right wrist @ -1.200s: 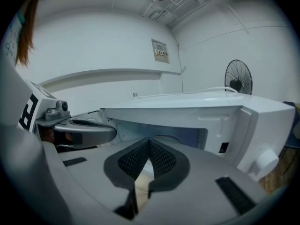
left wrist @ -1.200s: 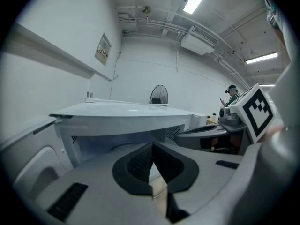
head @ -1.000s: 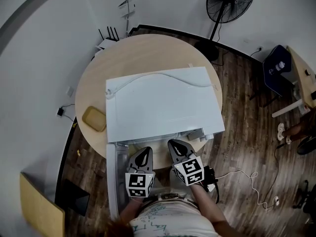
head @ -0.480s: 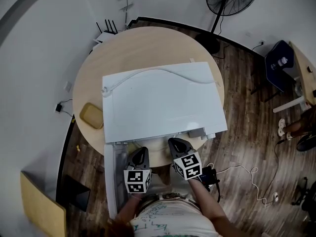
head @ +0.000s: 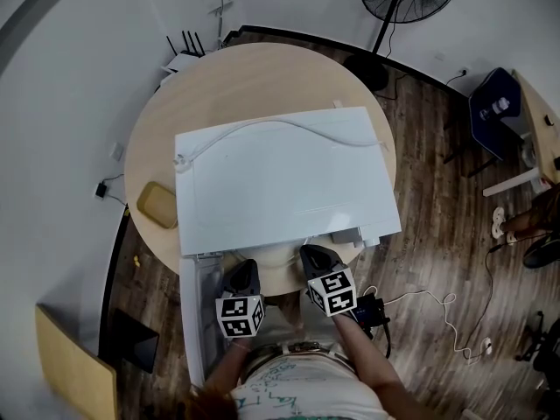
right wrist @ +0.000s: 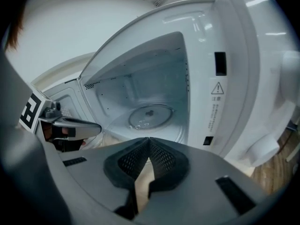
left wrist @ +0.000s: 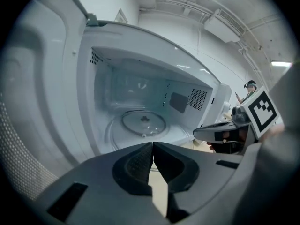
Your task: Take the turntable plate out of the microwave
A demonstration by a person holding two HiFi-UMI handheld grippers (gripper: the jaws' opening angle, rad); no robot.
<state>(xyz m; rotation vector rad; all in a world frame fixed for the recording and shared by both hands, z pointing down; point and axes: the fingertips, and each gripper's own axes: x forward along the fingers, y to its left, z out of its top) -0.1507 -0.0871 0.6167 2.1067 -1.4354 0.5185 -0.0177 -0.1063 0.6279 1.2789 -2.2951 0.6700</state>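
L gripper (left wrist: pixel 153 145), R gripper (right wrist: pixel 149 140) lower; jaws shut.

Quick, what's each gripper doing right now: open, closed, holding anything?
Left gripper: closed, holding nothing.
Right gripper: closed, holding nothing.

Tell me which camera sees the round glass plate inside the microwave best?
The right gripper view: the turntable plate lies whole and central. The left gripper view shows the turntable plate nearly as well, off-centre. The head view sees only the microwave top, no plate.
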